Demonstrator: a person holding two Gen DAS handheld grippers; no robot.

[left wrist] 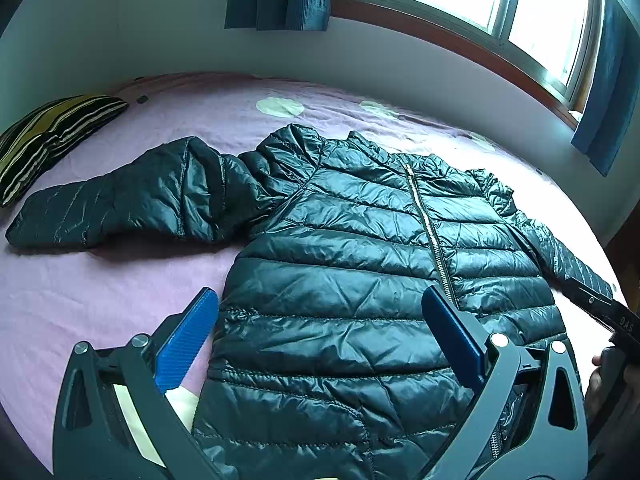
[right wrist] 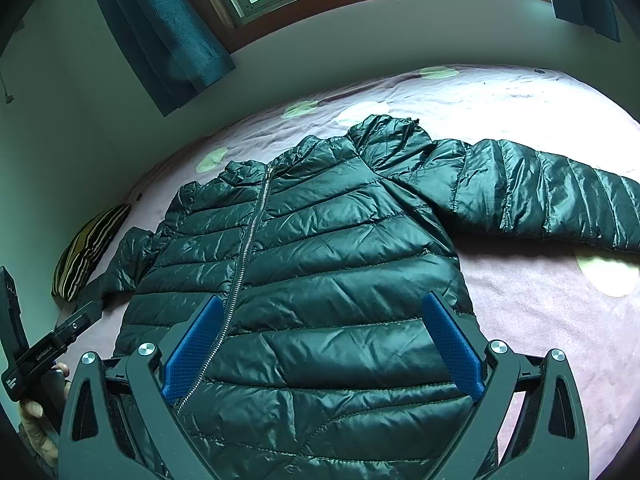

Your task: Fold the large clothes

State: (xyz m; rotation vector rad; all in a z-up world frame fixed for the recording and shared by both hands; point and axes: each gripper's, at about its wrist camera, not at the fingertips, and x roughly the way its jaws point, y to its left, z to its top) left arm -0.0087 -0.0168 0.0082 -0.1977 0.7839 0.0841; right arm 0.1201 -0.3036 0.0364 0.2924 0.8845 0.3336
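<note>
A dark shiny quilted puffer jacket [left wrist: 340, 272] lies flat, front up and zipped, on a pink bed; it also shows in the right wrist view [right wrist: 320, 280]. One sleeve [left wrist: 120, 200] stretches out to the left, the other sleeve [right wrist: 540, 192] out to the right. My left gripper [left wrist: 320, 320] is open, with blue pads, above the jacket's lower left part. My right gripper [right wrist: 322, 324] is open above the lower right part. Neither holds anything.
A pink bedsheet [left wrist: 100, 300] with pale spots covers the bed. A striped pillow [left wrist: 52, 136] lies at the far left. A wall, a window [left wrist: 480, 0] and blue curtains stand behind the bed. The other gripper's body [right wrist: 48, 344] shows at each view's edge.
</note>
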